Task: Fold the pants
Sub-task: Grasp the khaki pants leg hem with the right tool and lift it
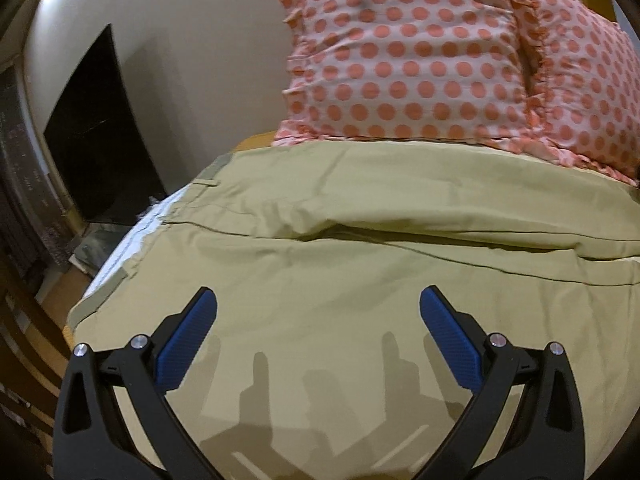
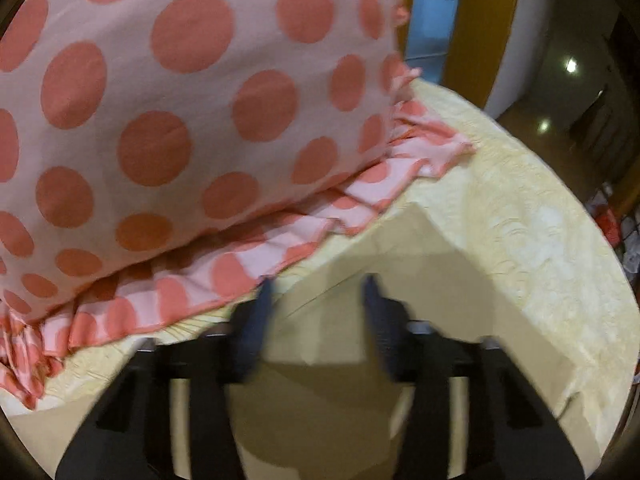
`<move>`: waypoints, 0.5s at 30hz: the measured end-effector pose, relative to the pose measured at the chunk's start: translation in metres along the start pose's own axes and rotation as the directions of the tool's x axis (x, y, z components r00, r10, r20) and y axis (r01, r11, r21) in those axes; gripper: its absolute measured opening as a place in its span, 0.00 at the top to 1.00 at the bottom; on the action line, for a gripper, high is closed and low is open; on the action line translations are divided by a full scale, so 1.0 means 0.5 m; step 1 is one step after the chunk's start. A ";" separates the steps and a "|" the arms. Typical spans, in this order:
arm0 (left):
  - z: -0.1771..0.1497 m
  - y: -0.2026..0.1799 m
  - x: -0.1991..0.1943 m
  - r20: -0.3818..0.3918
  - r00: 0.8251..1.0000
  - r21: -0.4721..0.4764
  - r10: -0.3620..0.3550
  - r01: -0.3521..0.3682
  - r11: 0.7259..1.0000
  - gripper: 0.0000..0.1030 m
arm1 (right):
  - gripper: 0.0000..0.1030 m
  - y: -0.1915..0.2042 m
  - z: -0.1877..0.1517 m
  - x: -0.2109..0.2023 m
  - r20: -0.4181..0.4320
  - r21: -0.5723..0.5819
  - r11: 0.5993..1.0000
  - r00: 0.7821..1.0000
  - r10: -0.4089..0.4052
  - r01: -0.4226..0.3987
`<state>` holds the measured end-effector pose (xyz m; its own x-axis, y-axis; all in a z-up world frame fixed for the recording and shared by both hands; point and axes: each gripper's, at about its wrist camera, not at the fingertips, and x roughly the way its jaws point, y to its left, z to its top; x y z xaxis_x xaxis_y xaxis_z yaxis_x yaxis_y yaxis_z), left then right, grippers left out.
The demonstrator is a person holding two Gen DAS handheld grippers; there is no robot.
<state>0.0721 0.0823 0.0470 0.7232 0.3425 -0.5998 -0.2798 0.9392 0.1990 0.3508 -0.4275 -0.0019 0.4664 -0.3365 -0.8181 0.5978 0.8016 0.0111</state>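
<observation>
Khaki pants (image 1: 360, 240) lie spread flat on the bed, waistband at the left edge, a long fold seam across the middle. My left gripper (image 1: 318, 300) is open wide and empty, hovering just above the near part of the pants. In the right wrist view the leg end of the pants (image 2: 420, 280) lies on the pale yellow bedspread (image 2: 540, 220). My right gripper (image 2: 318, 288) is blurred, its blue pads apart, just above the leg end and holding nothing.
A pink pillow with orange polka dots (image 1: 420, 52) lies against the far edge of the pants; it also shows in the right wrist view (image 2: 160, 120), close to my left finger. The bed's left edge drops to the floor beside a dark panel (image 1: 96, 128).
</observation>
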 end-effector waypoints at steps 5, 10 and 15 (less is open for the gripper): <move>-0.015 0.034 0.006 -0.017 0.999 -0.038 0.029 -0.029 0.999 0.02 | 0.95 -0.063 -0.026 -0.009 0.031 0.124 0.979 0.987 0.160 -0.163; -0.027 0.068 -0.001 -0.019 0.999 -0.069 0.030 -0.032 0.997 0.02 | 0.95 -0.152 -0.059 -0.061 0.125 0.247 0.885 0.919 0.374 -0.394; -0.031 0.087 -0.014 -0.006 0.999 -0.093 0.031 -0.032 0.995 0.02 | 0.96 -0.264 -0.140 -0.179 0.249 0.286 0.737 0.790 0.560 -0.613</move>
<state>0.0449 0.1202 0.0478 0.7102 0.3715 -0.5980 -0.3601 0.9216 0.1449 0.1846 -0.4687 0.0295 0.8657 0.0602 -0.4970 0.3414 0.6551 0.6740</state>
